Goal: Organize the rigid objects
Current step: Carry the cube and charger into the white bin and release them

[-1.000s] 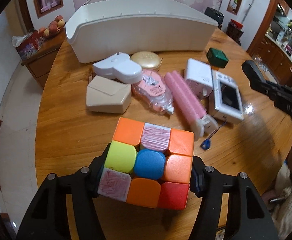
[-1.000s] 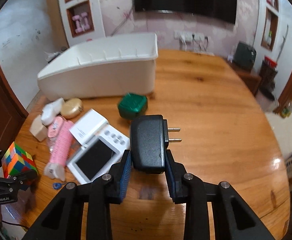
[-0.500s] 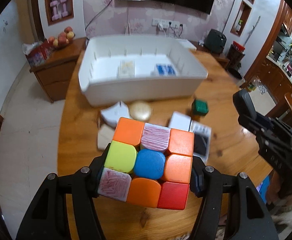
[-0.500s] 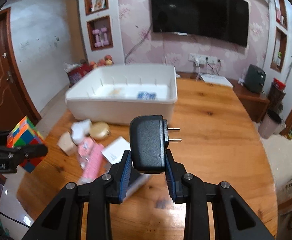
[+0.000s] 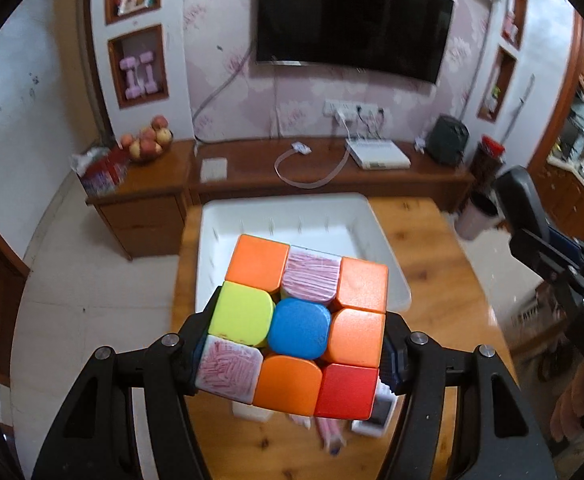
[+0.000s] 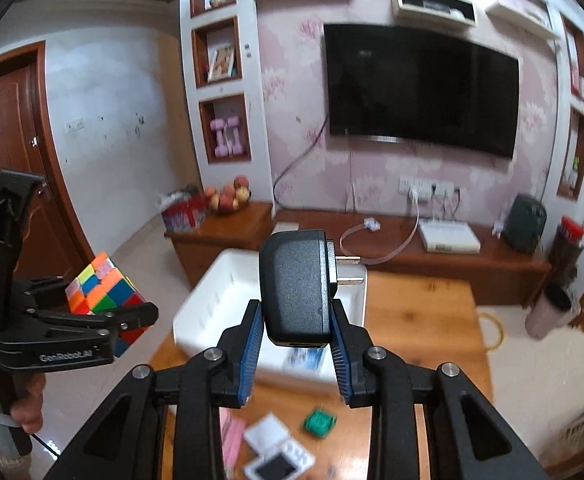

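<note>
Puzzle cube (image 5: pixel 300 332) clamped tight in left gripper (image 5: pixel 296 352), held above white bin (image 5: pixel 380 236). Black plug adapter (image 6: pixel 296 286) pinched between right gripper (image 6: pixel 296 344) fingers, bin just ahead below.

The plastic puzzle cube (image 5: pixel 298 330) shows a blue centre tile ringed by orange, yellow and red tiles, plus two white tiles scribbled over with pink strokes. The matte plug adapter (image 6: pixel 296 286) is black with silver prongs, pressed between ribbed blue pads (image 6: pixel 251 354) on black fingers. Below sit a plain white plastic bin (image 5: pixel 384 248), a honey-brown wooden table (image 6: pixel 416 320) with darker grain, and a small green box (image 6: pixel 319 423).
</note>
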A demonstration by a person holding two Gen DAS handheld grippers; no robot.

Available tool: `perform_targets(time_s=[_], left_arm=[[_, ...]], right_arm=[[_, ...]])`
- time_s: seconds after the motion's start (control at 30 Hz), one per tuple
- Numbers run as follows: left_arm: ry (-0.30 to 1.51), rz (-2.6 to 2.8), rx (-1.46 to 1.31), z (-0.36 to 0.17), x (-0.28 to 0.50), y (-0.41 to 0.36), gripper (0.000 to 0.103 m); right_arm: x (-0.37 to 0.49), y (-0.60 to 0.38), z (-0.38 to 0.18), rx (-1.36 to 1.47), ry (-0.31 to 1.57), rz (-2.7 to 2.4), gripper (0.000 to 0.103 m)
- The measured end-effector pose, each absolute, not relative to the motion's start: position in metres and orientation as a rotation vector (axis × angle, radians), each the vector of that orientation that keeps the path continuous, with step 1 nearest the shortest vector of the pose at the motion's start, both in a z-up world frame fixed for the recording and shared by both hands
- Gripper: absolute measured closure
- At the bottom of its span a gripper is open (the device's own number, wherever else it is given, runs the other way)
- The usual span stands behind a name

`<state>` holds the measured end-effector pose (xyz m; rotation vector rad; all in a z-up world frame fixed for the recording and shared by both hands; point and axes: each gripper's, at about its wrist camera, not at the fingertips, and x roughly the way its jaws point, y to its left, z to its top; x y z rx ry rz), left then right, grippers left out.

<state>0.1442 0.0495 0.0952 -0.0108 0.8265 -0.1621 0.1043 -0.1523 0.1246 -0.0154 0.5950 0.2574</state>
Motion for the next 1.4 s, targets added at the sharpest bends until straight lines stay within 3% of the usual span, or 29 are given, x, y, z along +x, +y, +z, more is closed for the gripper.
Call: perform_targets(time_s=[0.17, 0.33, 0.63, 0.87, 1.2, 1.4], left_arm=[[0.812, -0.132, -0.033, 0.112, 0.188, 0.055, 0.036], [0.869, -0.111, -0.048, 0.089, 0.240, 0.055, 0.036], [1.042, -0.074, -0.153, -0.018, 0.339, 0.062, 0.036], [1.120, -0.093, -0.216, -0.076, 0.371, 0.052, 0.036], [1.179, -0.105, -0.260, -0.117, 0.393, 0.029, 0.036], [1.199, -0.083, -0.334, -0.128, 0.400, 0.036, 0.035]], right_arm=[[0.154, -0.142, 0.158, -0.005, 0.605, 0.253, 0.071], [0.217, -0.128, 0.145, -0.010, 0.680, 0.238, 0.071], [0.327, -0.116, 0.024, -0.008, 0.959, 0.166, 0.071], [0.361, -0.115, -0.061, -0.019, 1.102, 0.123, 0.071], [0.380, -0.111, -0.114, -0.018, 1.208, 0.113, 0.070], [0.375, -0.112, -0.112, -0.025, 1.194, 0.121, 0.047]])
